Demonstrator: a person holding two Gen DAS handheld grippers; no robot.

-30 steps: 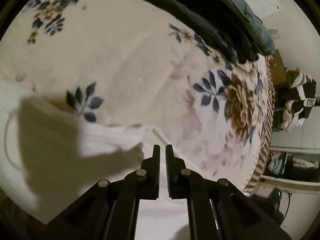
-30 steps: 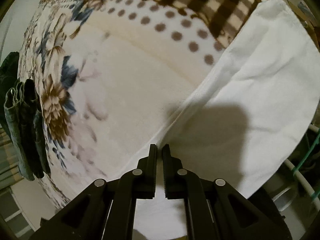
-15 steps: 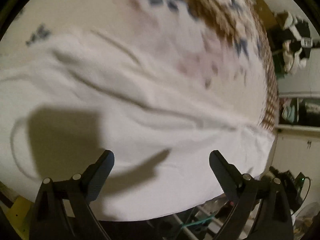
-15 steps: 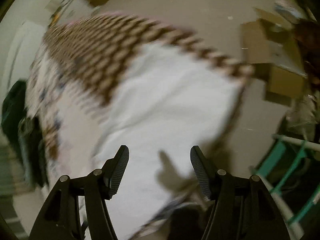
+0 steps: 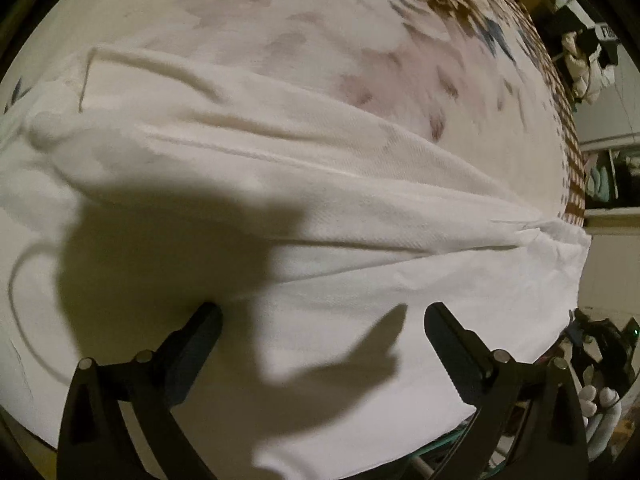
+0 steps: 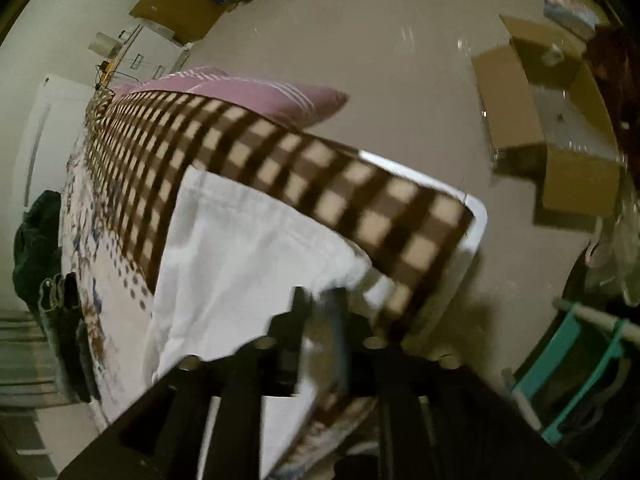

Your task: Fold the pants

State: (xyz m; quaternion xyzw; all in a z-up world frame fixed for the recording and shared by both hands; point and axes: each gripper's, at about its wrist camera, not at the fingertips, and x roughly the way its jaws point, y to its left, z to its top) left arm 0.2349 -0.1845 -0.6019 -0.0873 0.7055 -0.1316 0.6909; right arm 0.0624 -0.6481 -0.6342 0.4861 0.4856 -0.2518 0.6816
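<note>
White pants (image 5: 304,184) lie across a floral blanket (image 5: 320,28) on a bed, one layer folded over another with a long crease. My left gripper (image 5: 320,320) is open wide just above the near layer, holding nothing. In the right wrist view the pants' white end (image 6: 240,256) lies by the brown checked blanket border (image 6: 304,168) at the bed corner. My right gripper (image 6: 320,300) is blurred, its jaws nearly together at the fabric's corner edge; whether they pinch it is unclear.
Dark green clothes (image 6: 36,240) sit on the bed's far side. A pink striped pillow (image 6: 256,96) lies beyond the border. Cardboard boxes (image 6: 548,144) stand on the floor. A teal rack (image 6: 576,364) is by the bed corner.
Both grippers let go of the pants and opened half a second ago. The left stays open, now closer to the fabric. The right has swung to the bed corner and closed again.
</note>
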